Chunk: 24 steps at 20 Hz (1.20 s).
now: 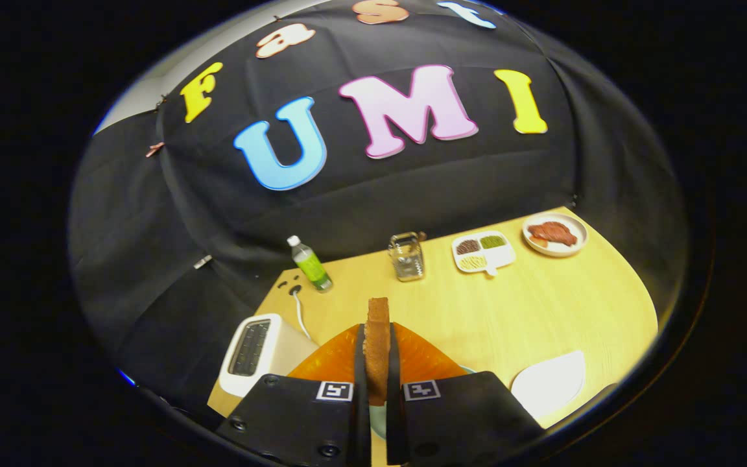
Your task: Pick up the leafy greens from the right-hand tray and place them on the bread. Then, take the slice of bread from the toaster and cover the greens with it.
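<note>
A slice of toasted bread (pixel 378 337) stands on edge between my two fingers, and my gripper (pixel 377 373) is shut on it. Right behind and below the slice lies an orange plate (pixel 422 360), with a pale bluish rim (pixel 379 425) showing under the fingers. A white toaster (pixel 258 352) sits to the left of the fingers, its slots facing up. To the right of the fingers is a white tray (pixel 550 384); I cannot make out greens on it.
At the back of the wooden table (pixel 509 311) stand a green bottle (pixel 310 264), a clear glass jar (pixel 407 256), a white divided dish (pixel 482 251) with small foods, and a white plate of red meat (pixel 554 234). A white cord (pixel 299 312) runs behind the toaster.
</note>
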Tool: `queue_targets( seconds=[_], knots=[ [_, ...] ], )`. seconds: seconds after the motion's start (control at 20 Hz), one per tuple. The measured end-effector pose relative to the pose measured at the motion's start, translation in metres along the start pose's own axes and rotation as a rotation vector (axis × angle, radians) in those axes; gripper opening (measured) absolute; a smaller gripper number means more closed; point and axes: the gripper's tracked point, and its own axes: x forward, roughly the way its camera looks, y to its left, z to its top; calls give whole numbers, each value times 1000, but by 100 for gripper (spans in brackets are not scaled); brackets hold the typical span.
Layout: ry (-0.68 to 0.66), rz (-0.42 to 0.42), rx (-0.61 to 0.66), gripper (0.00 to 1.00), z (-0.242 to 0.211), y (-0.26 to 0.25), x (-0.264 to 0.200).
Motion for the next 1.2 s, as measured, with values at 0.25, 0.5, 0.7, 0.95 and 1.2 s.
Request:
queue_targets(
  seconds=[0.25, 0.5, 0.7, 0.95, 1.2],
  knots=[
    [40, -48, 155, 13, -56, -29, 16],
    [41, -44, 358, 14, -81, -28, 42],
    [80, -124, 336, 14, -119, -56, 49],
    [109, -190, 268, 14, -139, -89, 43],
    [137, -236, 172, 19, -156, -108, 44]
  ],
)
